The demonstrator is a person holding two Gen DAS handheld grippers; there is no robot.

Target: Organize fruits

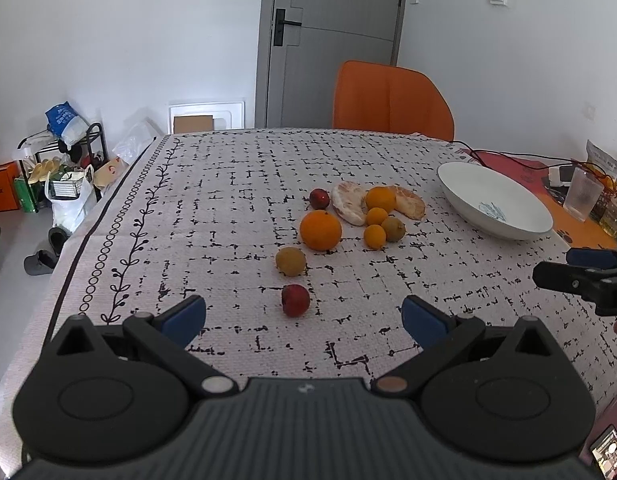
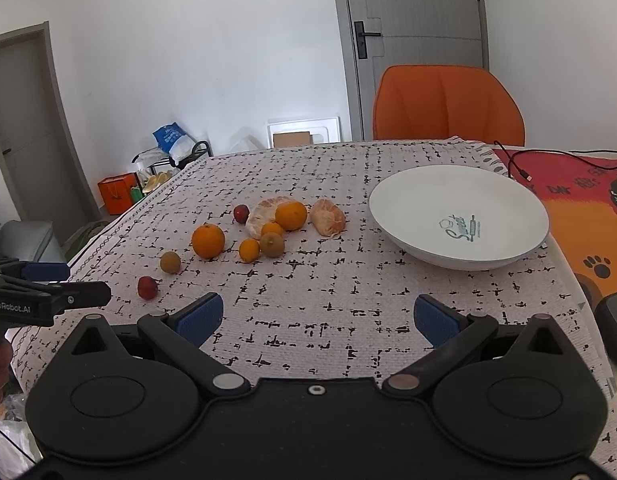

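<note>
Both claws, left claw and right claw, are hanging open and empty while every fruit is sitting outside the bare bowl.

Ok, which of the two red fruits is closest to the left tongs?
The red fruit lying alone at the near end of the row, just ahead of the open left tongs. The other red fruit sits far back beside the peeled segments.
</note>
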